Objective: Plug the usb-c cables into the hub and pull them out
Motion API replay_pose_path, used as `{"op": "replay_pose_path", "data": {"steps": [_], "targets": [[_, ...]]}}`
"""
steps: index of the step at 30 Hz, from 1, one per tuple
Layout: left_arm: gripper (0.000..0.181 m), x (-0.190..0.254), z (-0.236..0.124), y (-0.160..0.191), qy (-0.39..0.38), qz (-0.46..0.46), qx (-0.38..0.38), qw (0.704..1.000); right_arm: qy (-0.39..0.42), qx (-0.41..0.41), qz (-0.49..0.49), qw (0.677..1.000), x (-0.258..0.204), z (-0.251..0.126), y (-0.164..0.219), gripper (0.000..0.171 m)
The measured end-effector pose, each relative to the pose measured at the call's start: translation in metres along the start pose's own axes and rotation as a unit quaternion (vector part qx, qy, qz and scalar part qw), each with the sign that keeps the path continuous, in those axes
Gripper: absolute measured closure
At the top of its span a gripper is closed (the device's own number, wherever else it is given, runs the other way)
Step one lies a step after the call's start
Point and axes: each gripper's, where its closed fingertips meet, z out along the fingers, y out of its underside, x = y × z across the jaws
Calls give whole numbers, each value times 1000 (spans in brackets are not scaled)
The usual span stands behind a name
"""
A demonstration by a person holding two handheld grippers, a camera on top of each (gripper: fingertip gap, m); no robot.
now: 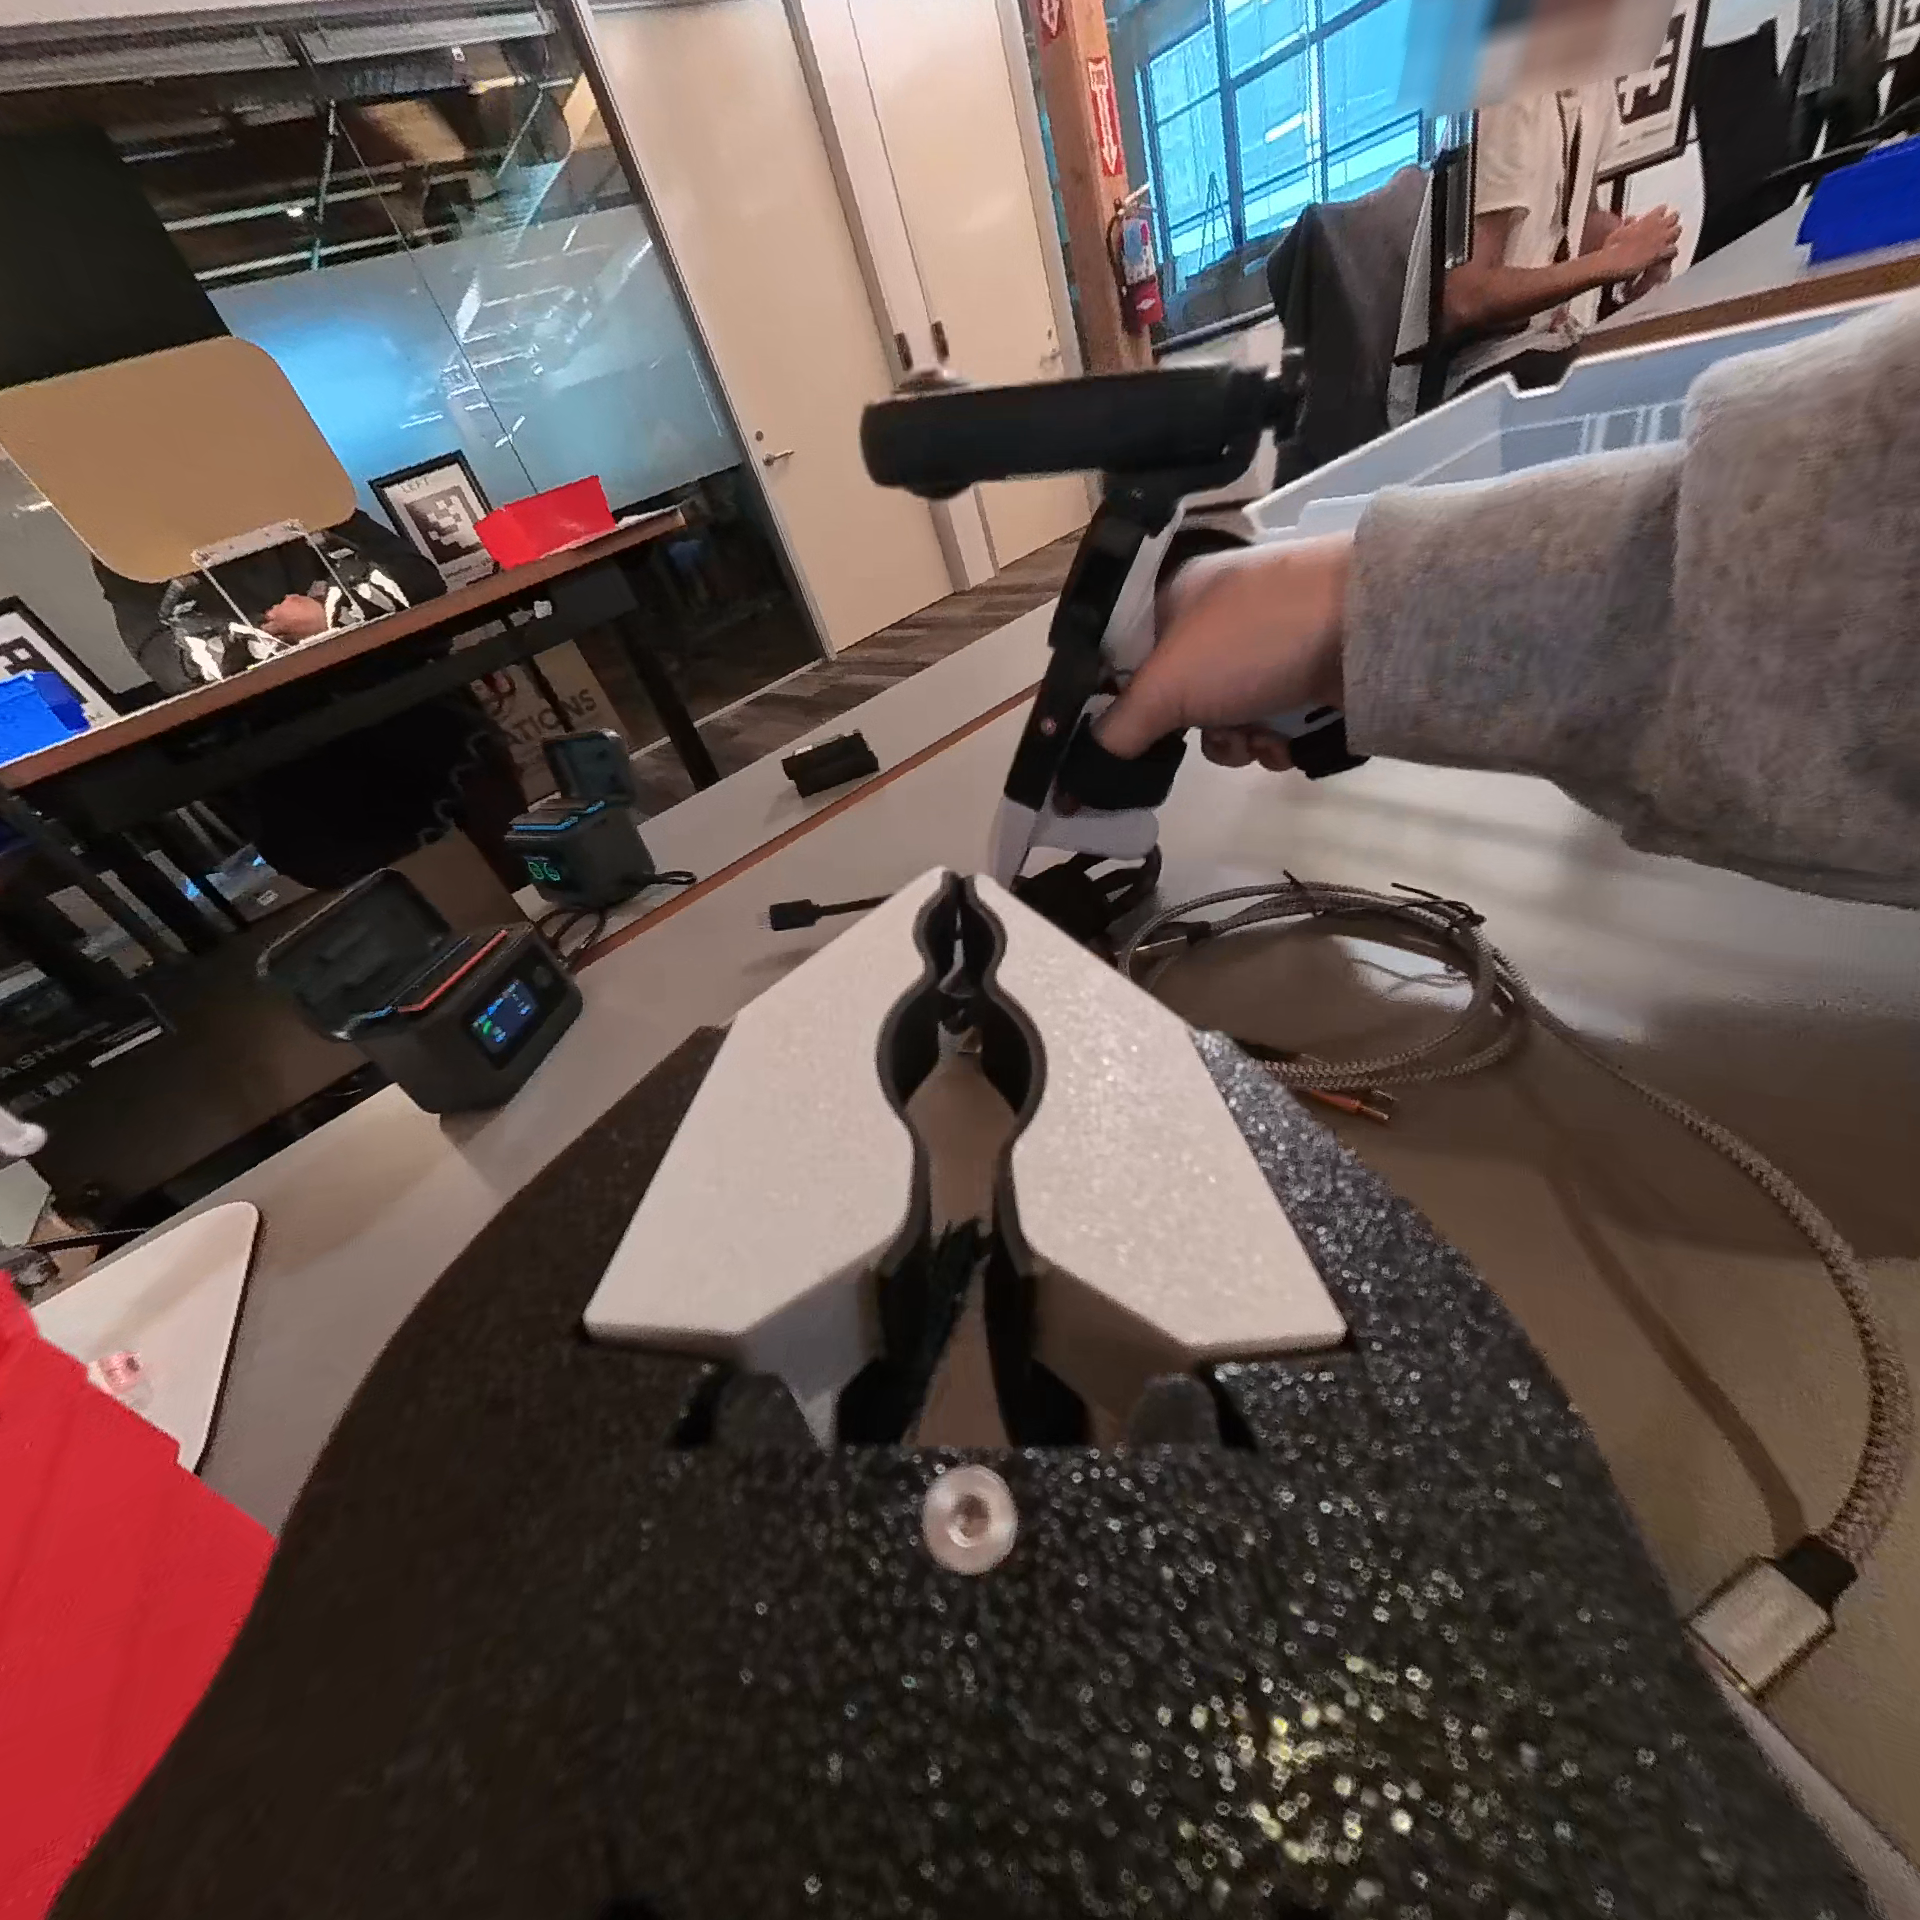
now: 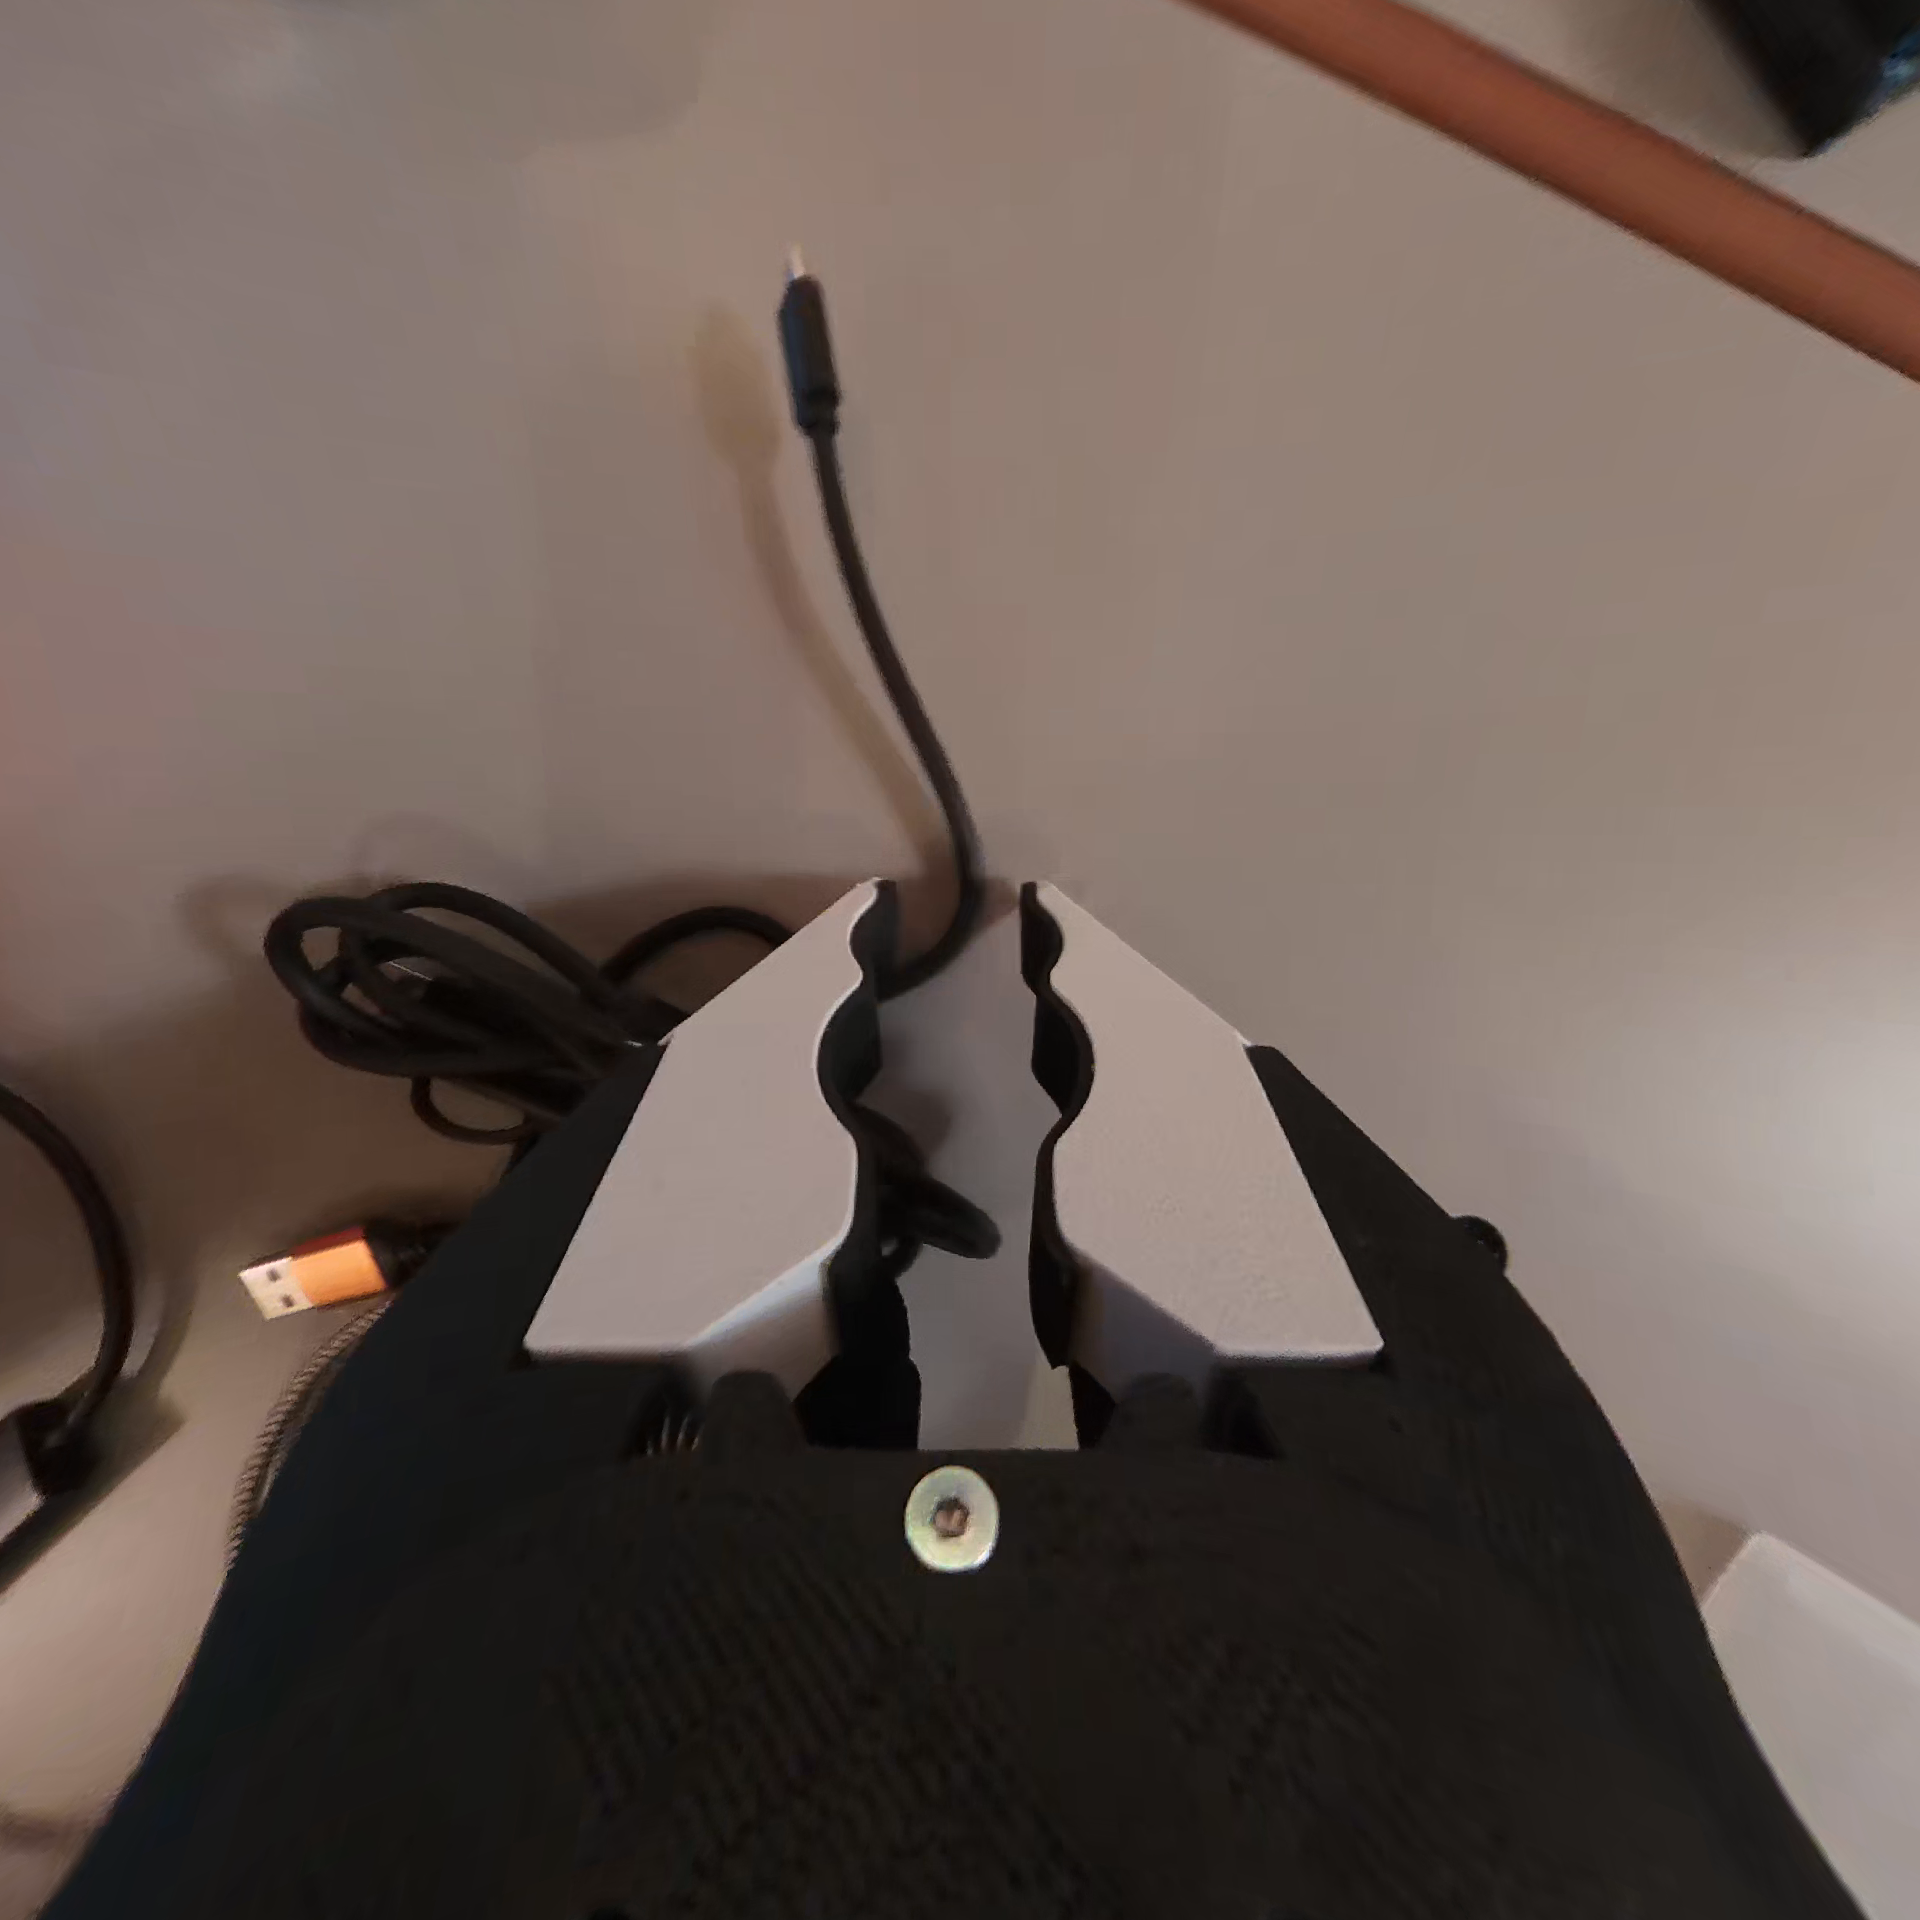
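We are at the pick-up step. Our right gripper [image 2: 956,904] is spread over the black usb-c cable [image 2: 914,686], whose plug [image 2: 805,348] lies on the table [image 2: 1351,623] at 12 o'clock. Next, we should close on the plug. Our left gripper [image 1: 961,894] is pressed together, seemingly empty. We cannot see the hub; a coil [image 2: 416,977] at 9 o'clock is partly hidden.

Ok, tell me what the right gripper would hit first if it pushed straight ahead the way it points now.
The open right gripper points down at the pale table. Straight ahead lies the thin black cable running between its fingertips, ending in a loose plug. It would probably touch that cable first, then the tabletop, though depth is unclear.
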Motion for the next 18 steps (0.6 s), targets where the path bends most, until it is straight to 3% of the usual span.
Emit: {"op": "replay_pose_path", "data": {"steps": [1, 3, 5, 6, 11, 14, 16, 18], "targets": [[181, -1, -1, -1, -1, -5, 3, 1000, -7, -1, 2, 1000, -3, 1, 0, 147], [181, -4, -3, -3, -4, -15, 8, 1000, -20, 6, 16, 1000, -8, 2, -2, 146], [181, -7, -4, -4, -9, -23, 12, 1000, 0, 7, 2, 1000, -5, 3, -2, 157], [181, -9, -5, -4, -12, -26, 13, 999, 11, 9, -17, 1000, -4, 3, -2, 168], [173, -18, -9, -4, -20, -55, 18, 998, 87, 84, -158, 980, -10, -27, -18, 169], [156, -25, -12, -6, -34, -62, 15, 997, 139, 163, -301, 929, -33, -72, -31, 169], [133, -32, -13, -6, -61, -44, 7, 997, 193, 197, -410, 870, -52, -104, -33, 169], [129, -35, -13, -6, -84, -7, -4, 996, 244, 205, -496, 807, -68, -129, -29, 169]]}}
